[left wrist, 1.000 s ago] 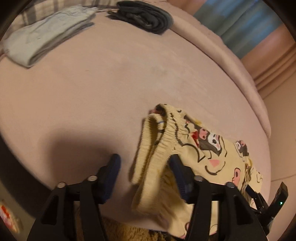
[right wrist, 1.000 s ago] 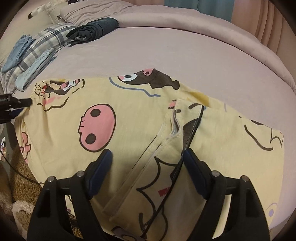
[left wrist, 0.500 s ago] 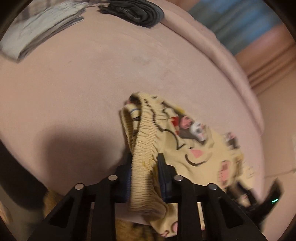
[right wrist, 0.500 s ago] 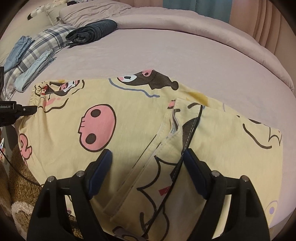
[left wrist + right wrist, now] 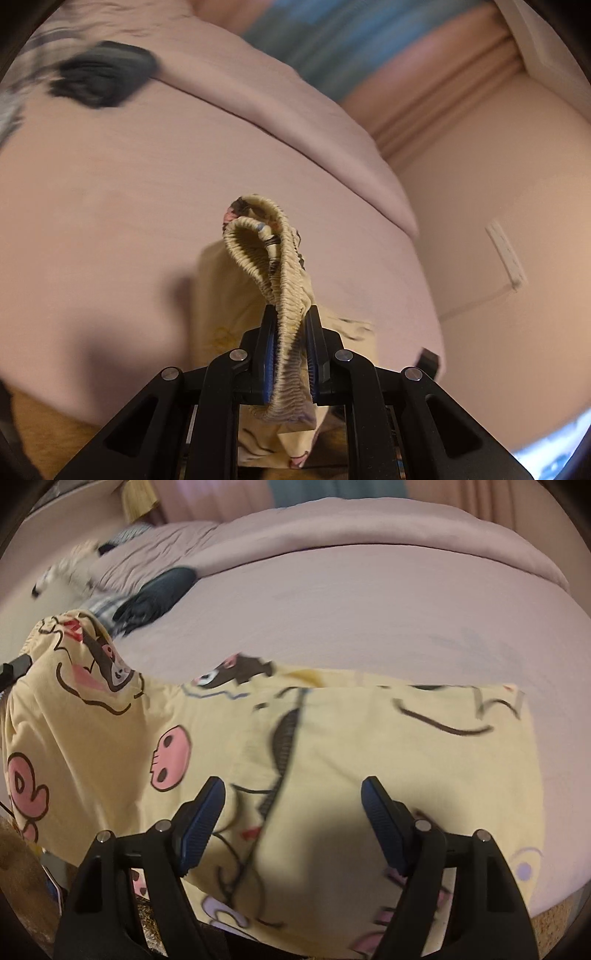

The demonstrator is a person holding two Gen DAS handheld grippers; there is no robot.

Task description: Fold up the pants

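Observation:
The pants [image 5: 369, 738] are yellow with cartoon prints and lie across the near edge of a mauve bed [image 5: 369, 602]. My left gripper [image 5: 290, 325] is shut on the elastic waistband [image 5: 273, 254] and holds it lifted off the bed; the band loops up in front of the fingers. In the right wrist view the raised waistband end [image 5: 81, 657] shows at the left, with the left gripper's tip [image 5: 16, 664] at it. My right gripper [image 5: 293, 794] is open and empty, just above the pants near the crotch seam [image 5: 284, 753].
A folded dark garment [image 5: 103, 74] lies at the far left of the bed, also in the right wrist view [image 5: 155, 598]. A plaid item [image 5: 105, 605] and pillows are beside it. A rolled duvet [image 5: 406, 528] runs along the far side. A tan rug [image 5: 44, 435] lies below the bed edge.
My left gripper closed on the waistband and lifted it up off the bed. My right gripper stayed open and shifted over the pants; the waistband end now stands raised.

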